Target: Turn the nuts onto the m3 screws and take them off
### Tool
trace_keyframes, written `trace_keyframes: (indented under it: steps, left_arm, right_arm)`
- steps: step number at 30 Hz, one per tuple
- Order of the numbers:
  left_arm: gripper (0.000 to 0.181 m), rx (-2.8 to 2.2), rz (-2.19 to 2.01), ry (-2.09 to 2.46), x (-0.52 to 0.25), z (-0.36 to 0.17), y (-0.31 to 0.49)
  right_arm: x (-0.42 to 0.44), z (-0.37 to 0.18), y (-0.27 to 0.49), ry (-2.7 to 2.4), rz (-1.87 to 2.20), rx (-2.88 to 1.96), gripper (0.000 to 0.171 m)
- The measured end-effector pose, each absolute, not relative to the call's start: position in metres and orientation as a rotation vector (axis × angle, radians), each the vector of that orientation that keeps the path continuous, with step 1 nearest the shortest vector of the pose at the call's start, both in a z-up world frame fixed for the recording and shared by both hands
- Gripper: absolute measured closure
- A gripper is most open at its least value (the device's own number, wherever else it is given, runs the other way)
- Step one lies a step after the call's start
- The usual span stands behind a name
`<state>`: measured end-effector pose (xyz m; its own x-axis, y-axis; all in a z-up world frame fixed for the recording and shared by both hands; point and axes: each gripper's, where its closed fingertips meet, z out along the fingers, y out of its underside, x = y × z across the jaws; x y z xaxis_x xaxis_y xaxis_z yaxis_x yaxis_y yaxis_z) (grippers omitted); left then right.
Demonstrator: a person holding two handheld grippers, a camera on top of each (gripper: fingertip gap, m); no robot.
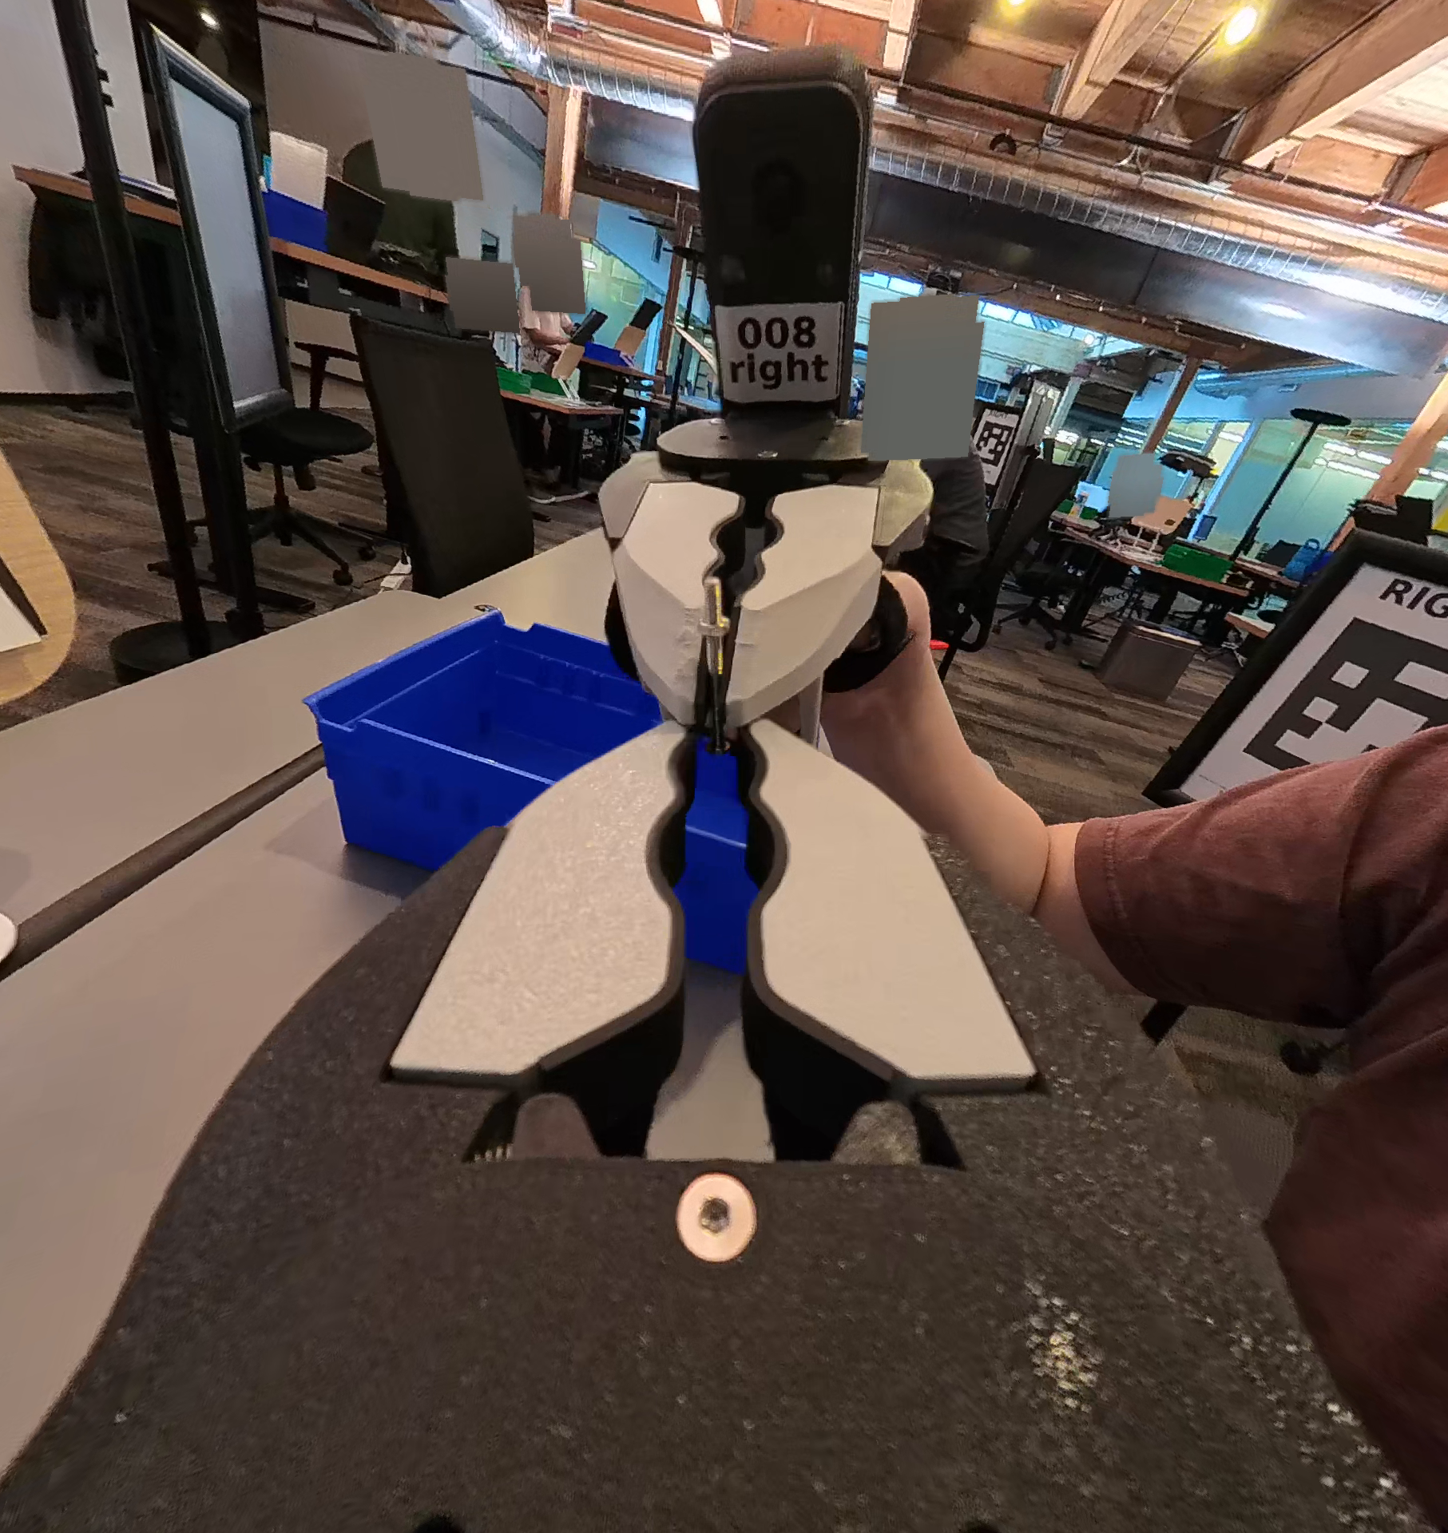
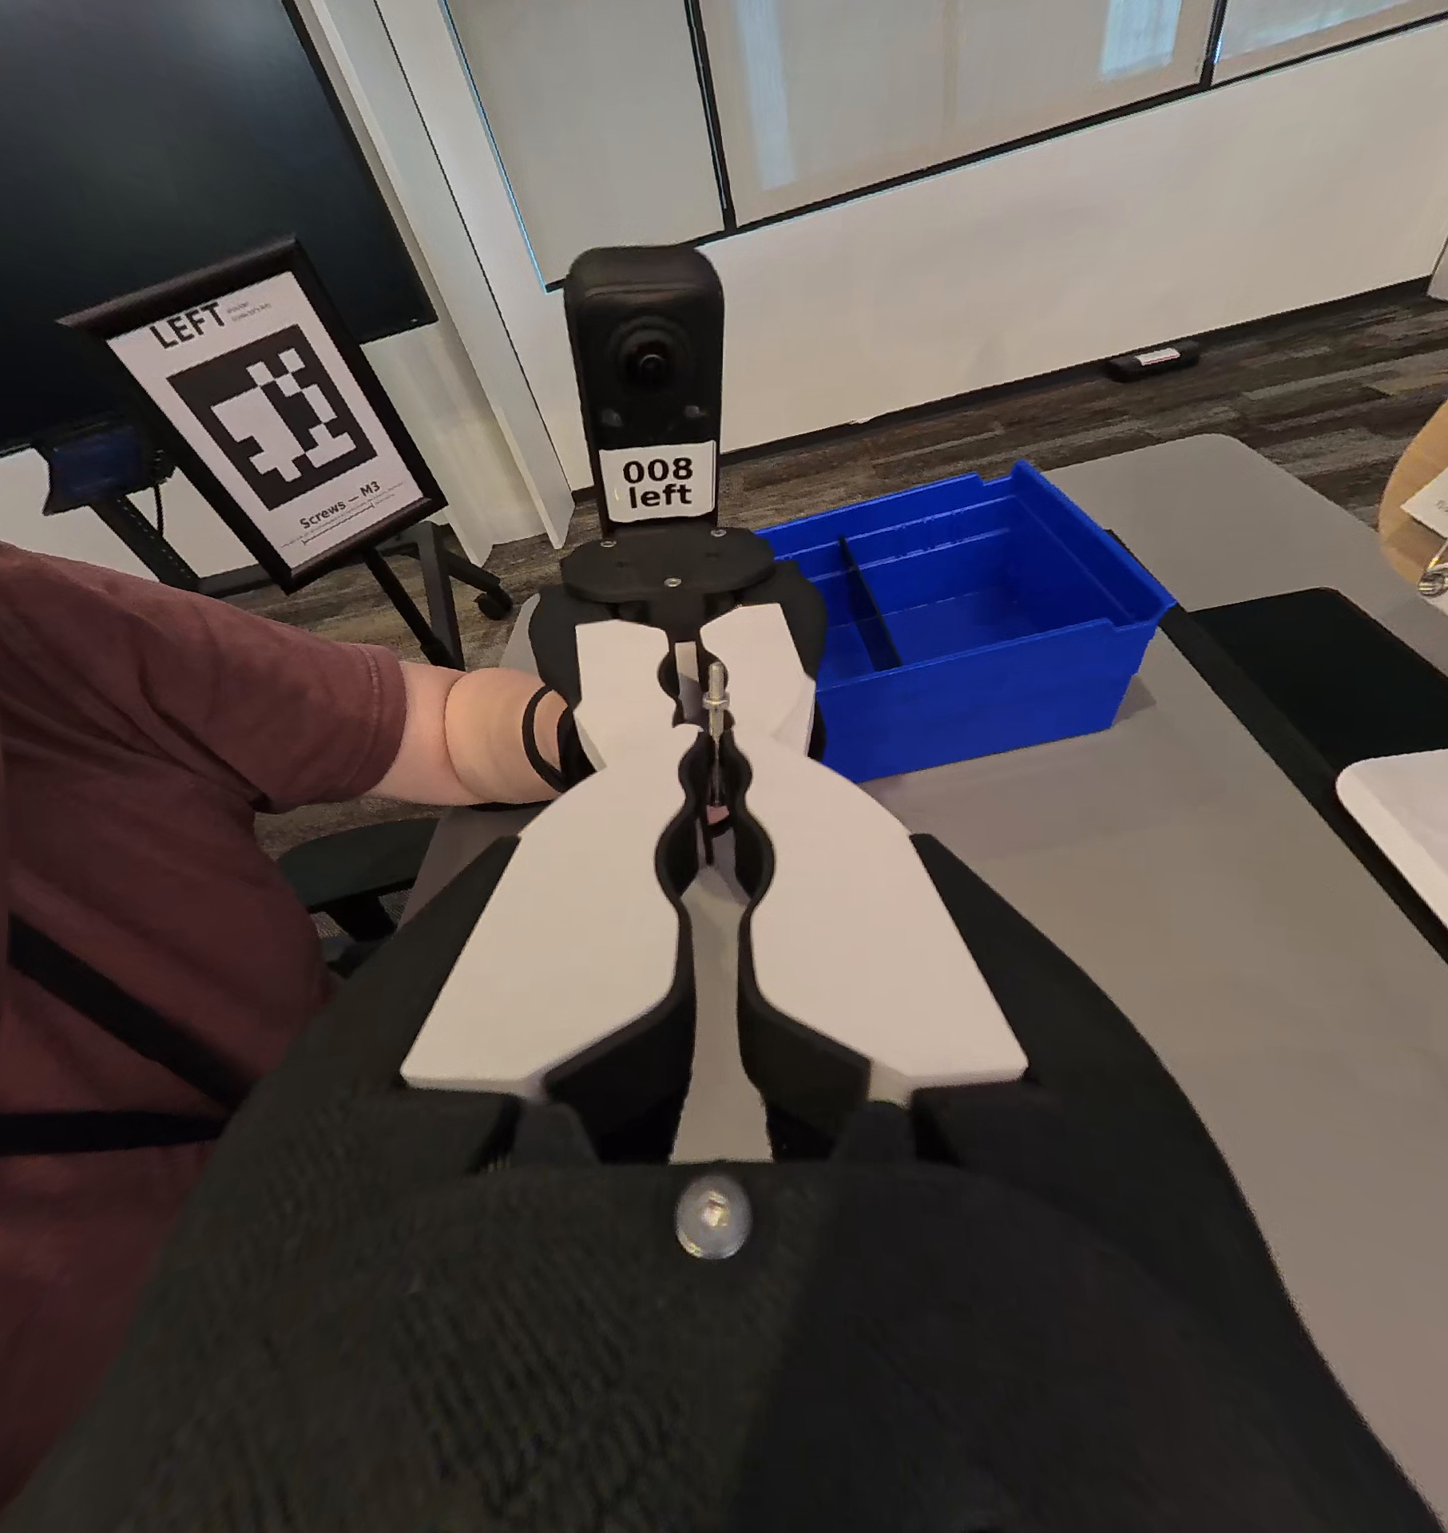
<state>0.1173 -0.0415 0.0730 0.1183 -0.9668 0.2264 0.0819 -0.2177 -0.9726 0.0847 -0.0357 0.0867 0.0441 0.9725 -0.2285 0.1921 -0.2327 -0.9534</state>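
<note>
Two grippers are held tip to tip above the desk (image 2: pixel 1036 829). The left gripper (image 1: pixel 714 738) is clenched, and a thin dark piece is seen at its tips, though what it is cannot be told. The right gripper (image 2: pixel 714 751) is clenched on the lower shaft of an m3 screw (image 2: pixel 715 693), which stands nearly upright between the two grippers. A nut (image 2: pixel 715 703) is seen threaded on the screw just above the right gripper's tips. A blue bin (image 2: pixel 994 614) with a dark divider is set on the desk just behind the grippers. A framed marker sign (image 2: pixel 276 415) is stood beyond the desk.
</note>
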Motion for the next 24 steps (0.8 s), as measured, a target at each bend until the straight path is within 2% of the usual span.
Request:
trace_keyframes:
  steps: [2,6,10,12,19,24]
  left_arm:
    - [0.166,-1.383,-1.283,0.933,0.116,0.073,-0.038]
    - [0.169,-1.408,-1.250,0.934,0.115,0.072,-0.036]
    - [0.178,-1.446,-1.152,0.954,0.117,0.064,-0.033]
    - [0.179,-1.455,-1.122,0.963,0.118,0.061,-0.031]
    - [0.180,-1.501,-1.118,0.992,0.123,0.049,-0.030]
    - [0.181,-1.453,-1.095,0.941,0.117,0.058,-0.026]
  right_arm:
    - [0.090,0.087,-0.033,-1.213,1.230,-1.557,0.168]
    - [0.134,0.084,-0.019,-1.204,0.989,-1.698,0.168]
    - [0.256,0.018,0.031,-0.978,0.214,-2.243,0.168]
    - [0.308,-0.023,0.034,-0.835,-0.038,-2.546,0.168]
    - [0.332,-0.125,0.015,-0.660,0.213,-3.134,0.169]
    - [0.341,-0.142,0.015,-0.584,0.270,-3.210,0.169]
